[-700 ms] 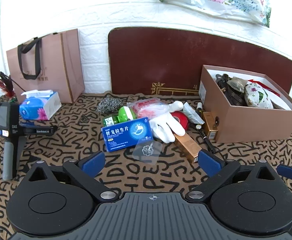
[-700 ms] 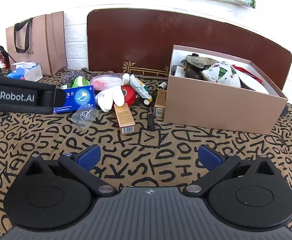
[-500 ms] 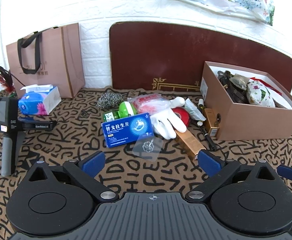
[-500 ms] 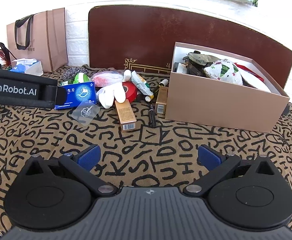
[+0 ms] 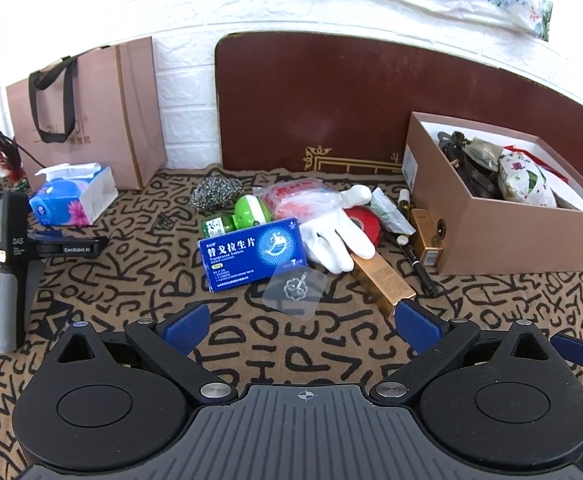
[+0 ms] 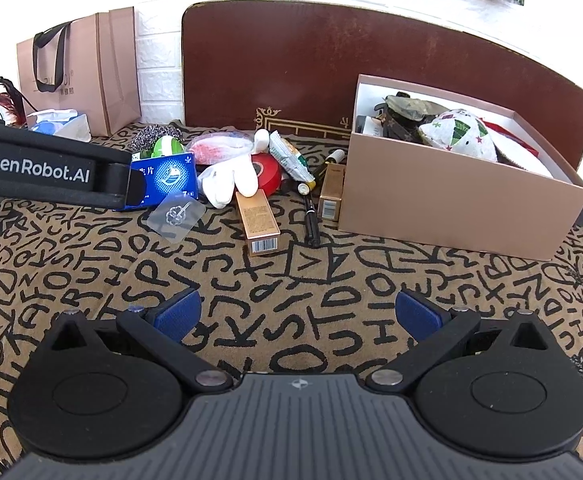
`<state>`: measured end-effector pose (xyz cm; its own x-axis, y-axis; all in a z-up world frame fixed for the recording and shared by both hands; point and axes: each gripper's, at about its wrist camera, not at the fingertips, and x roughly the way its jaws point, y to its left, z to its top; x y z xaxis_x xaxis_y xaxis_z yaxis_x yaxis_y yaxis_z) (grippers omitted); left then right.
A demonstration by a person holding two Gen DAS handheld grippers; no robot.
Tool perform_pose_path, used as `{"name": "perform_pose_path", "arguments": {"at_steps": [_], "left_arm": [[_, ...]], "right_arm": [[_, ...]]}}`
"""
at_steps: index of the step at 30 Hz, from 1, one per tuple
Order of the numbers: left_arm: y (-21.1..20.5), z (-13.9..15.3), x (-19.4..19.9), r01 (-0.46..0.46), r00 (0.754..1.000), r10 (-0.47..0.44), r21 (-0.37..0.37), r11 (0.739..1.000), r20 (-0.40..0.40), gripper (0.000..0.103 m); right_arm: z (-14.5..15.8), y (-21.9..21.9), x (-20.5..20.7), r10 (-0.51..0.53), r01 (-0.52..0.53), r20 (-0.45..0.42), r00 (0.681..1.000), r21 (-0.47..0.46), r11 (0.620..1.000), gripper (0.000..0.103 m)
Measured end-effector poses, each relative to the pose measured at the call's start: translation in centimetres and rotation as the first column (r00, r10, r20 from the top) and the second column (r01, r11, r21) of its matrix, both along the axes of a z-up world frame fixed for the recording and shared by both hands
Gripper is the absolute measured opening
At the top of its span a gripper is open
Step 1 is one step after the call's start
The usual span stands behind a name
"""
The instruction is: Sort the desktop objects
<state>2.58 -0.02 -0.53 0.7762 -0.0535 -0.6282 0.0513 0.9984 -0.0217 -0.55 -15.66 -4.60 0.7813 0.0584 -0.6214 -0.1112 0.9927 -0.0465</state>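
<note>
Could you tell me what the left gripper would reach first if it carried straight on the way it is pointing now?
Most likely the clear adhesive hook pad lying on the patterned cloth, just ahead of the open left gripper. Behind it lies the blue medicine box. Height above the cloth is hard to judge, so it might pass over.

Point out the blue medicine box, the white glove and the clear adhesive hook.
blue medicine box (image 5: 251, 254): left wrist view, on the middle of its printed top face.
white glove (image 5: 331, 240): left wrist view, on the palm.
clear adhesive hook (image 6: 176, 216): right wrist view, on the metal hook at the pad's centre.
</note>
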Motion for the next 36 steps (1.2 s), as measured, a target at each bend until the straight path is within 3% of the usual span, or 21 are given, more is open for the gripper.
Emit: {"name": "perform_pose_path", "arguments": {"at_steps": [18, 27, 30, 36], "left_arm": [[-0.4, -4.3, 5.5, -0.002, 0.992, 0.003, 0.011, 1.0, -0.125, 0.103], [-1.2, -5.2, 8.4, 0.086, 0.987, -0.092, -0.046, 0.995, -0.133, 0.103], [-2.4, -5.3, 10.0, 0.139, 0.979, -0.144, -0.05, 0.989, -0.145, 0.101], [-4.7, -6.5, 13.4, 0.227, 0.945, -0.238, -0.072, 0.971, -0.225, 0.082]], "right_arm": [[-3.5, 0.0, 4.0, 0.044, -0.044, -0.112, 0.993, 0.006, 0.999, 0.103], [-4.8, 0.7, 7.2, 0.163, -0.162, -0.08, 0.983, 0.015, 0.987, 0.102], [-5.1, 1.2, 8.6, 0.204, -0.204, -0.05, 0.978, -0.011, 0.979, 0.097], [-5.6, 0.7, 11.6, 0.233, -0.232, -0.064, 0.97, 0.019, 0.972, 0.072]]}}
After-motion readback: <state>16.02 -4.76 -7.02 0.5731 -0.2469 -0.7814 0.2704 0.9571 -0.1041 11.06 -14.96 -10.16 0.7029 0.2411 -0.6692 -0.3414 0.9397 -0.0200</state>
